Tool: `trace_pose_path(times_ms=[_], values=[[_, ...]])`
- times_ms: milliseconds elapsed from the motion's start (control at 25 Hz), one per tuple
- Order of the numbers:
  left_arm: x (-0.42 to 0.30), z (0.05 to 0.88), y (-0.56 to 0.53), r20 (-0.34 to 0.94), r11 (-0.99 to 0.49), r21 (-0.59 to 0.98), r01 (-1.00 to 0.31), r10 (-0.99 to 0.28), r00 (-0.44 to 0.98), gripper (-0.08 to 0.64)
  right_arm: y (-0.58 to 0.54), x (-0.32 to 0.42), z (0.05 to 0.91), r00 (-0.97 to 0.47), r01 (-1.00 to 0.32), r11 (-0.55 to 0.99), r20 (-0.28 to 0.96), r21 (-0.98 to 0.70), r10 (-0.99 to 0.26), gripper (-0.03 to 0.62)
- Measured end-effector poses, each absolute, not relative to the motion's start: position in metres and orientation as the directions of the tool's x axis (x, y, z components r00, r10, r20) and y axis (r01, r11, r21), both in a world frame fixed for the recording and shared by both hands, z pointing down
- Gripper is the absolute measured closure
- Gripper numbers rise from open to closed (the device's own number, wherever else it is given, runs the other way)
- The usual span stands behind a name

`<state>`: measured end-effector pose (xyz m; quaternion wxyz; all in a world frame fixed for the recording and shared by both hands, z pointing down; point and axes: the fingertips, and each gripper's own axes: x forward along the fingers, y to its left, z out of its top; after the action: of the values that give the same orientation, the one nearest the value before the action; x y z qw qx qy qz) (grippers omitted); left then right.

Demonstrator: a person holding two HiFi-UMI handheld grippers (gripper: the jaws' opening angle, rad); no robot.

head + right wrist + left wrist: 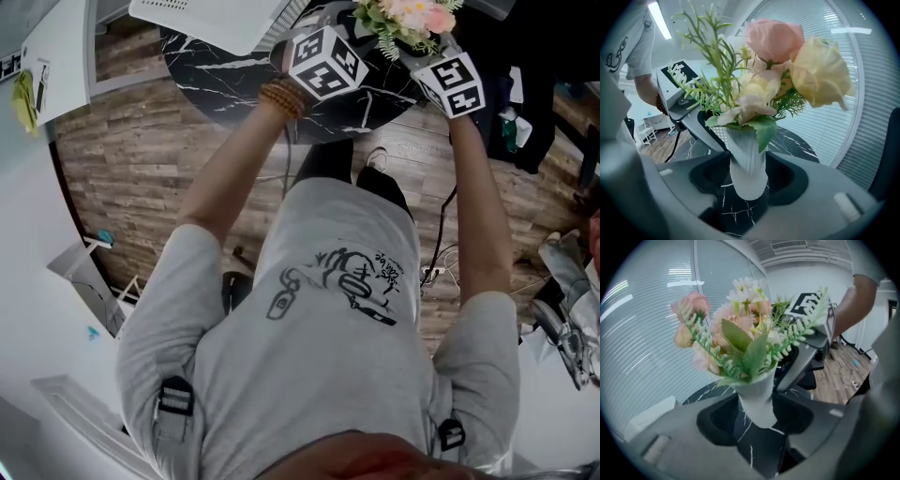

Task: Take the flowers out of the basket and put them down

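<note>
A bouquet of pink, cream and white artificial flowers (pixel 408 19) with green sprigs stands in a white ribbed cone (pixel 747 164). It hangs upright above the black marble table (pixel 234 89). My left gripper (pixel 757 413) and right gripper (pixel 747 183) face each other from opposite sides. The cone (pixel 757 399) fills the gap between each pair of jaws, and both grip it low down. The right gripper's finger (pixel 801 357) shows behind the cone in the left gripper view. The left one's finger (pixel 689 124) shows in the right gripper view. No basket is in view.
A white slatted object (pixel 206 19) lies at the table's far left. Wood flooring (pixel 141 159) surrounds the round table. Dark bags and clothing (pixel 525 103) sit at the right, cables (pixel 441 262) trail on the floor. Window blinds (pixel 647 333) stand beyond the table.
</note>
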<state>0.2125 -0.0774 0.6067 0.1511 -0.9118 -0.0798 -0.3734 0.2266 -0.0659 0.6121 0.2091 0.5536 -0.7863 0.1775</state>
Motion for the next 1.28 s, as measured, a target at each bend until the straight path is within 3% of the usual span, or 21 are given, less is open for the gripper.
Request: trace_pose_path(times_ms=[480,640,880,1280], values=[[0.19,0.585,-0.077,0.692,-0.966,-0.199,0.162,-0.021,0.722,0.339,-0.054,0.23,0.589,-0.265,-0.962,0.264,0.508,-0.075,-0.82,0.336],[0.169,0.561,-0.071,0.643,-0.987,-0.147,0.066,-0.044,0.765,0.403,-0.04,0.227,0.565,-0.255,-0.967,0.229,0.468,-0.113,-0.846,0.347],[0.138,0.489,-0.042,0.458,-0.992,-0.067,-0.11,-0.129,0.88,0.555,0.002,0.215,0.505,-0.208,-0.971,0.148,0.355,-0.188,-0.912,0.41],[0.082,0.358,0.047,0.153,-0.978,0.064,-0.196,-0.185,0.971,0.557,0.084,0.134,0.366,-0.295,-0.949,0.27,0.156,-0.163,-0.943,0.513]])
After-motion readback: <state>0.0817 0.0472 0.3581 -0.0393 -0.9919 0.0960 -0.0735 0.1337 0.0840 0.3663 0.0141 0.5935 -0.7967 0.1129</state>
